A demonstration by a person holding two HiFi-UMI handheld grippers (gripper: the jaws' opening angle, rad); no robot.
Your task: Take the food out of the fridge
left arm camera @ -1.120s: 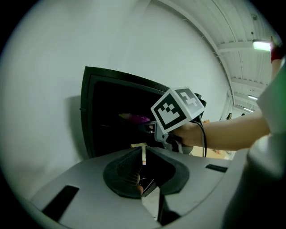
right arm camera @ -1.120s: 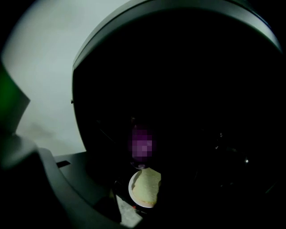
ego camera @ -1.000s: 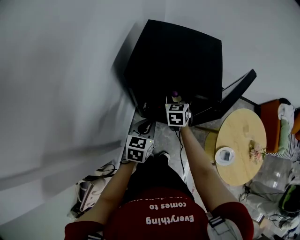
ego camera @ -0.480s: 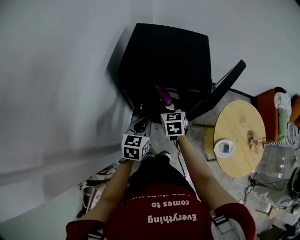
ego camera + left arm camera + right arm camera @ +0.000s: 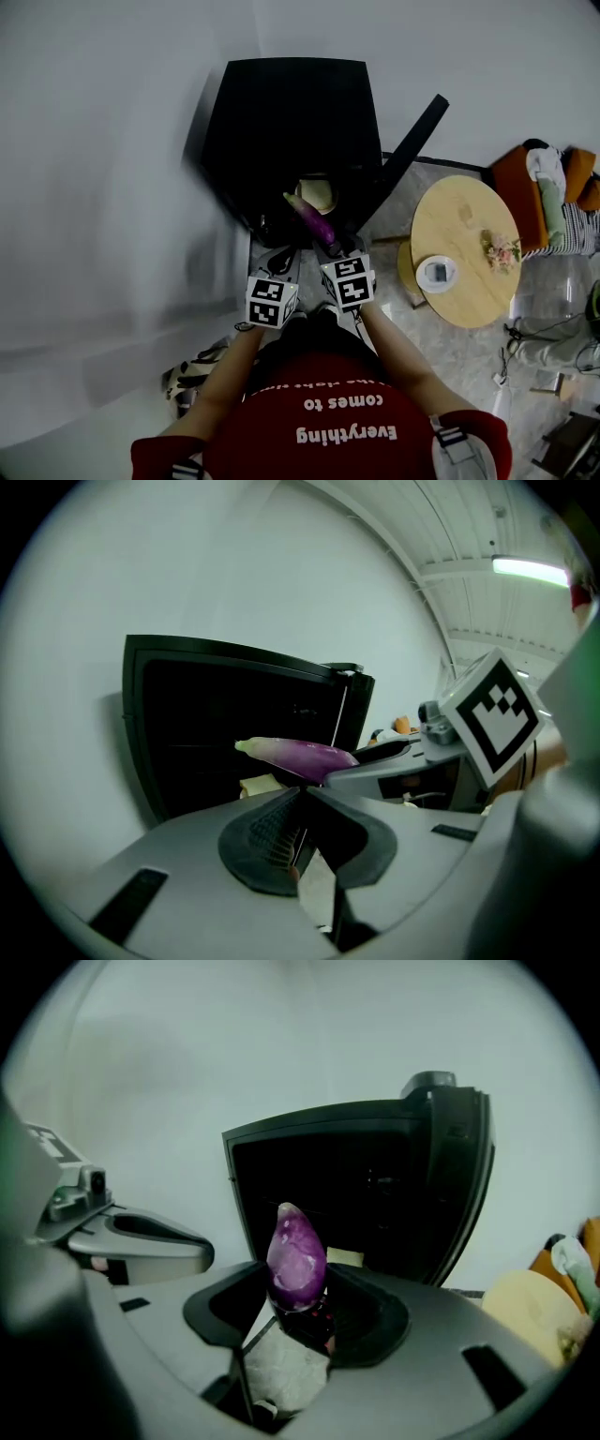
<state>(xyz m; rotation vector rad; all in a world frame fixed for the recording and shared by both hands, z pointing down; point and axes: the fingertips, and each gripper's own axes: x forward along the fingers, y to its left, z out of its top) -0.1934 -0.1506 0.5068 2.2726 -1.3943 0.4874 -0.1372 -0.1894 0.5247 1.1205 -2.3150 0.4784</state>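
I am gripping a purple eggplant (image 5: 297, 1260) in my right gripper (image 5: 298, 1290). Both jaws are pressing on its thick end, and its pale tip is pointing up and away from me toward the fridge (image 5: 361, 1185). In the head view the eggplant (image 5: 311, 221) is sticking out of the right gripper (image 5: 330, 247) at a slant. It is hanging in the air at the fridge's open front, and I cannot tell whether its tip is crossing the front edge. The fridge (image 5: 291, 122) is a black box standing against the white wall (image 5: 112, 187), and its door (image 5: 412, 141) is swinging out to the right. A pale round thing (image 5: 317, 194) is sitting inside, low, near the front edge, and I cannot make out what it is. I am holding my left gripper (image 5: 281, 260) just beside the right one, on its left. Its jaws (image 5: 302, 794) are closed together with nothing between them. From the left gripper view the eggplant (image 5: 300, 755) is showing side-on just past the closed tips, held by the other gripper. Off to the right a round wooden table (image 5: 469, 220) is standing on the floor. It is carrying a small white dish (image 5: 436, 272) at its near left edge and a bunch of flowers (image 5: 502, 251) at its right edge.
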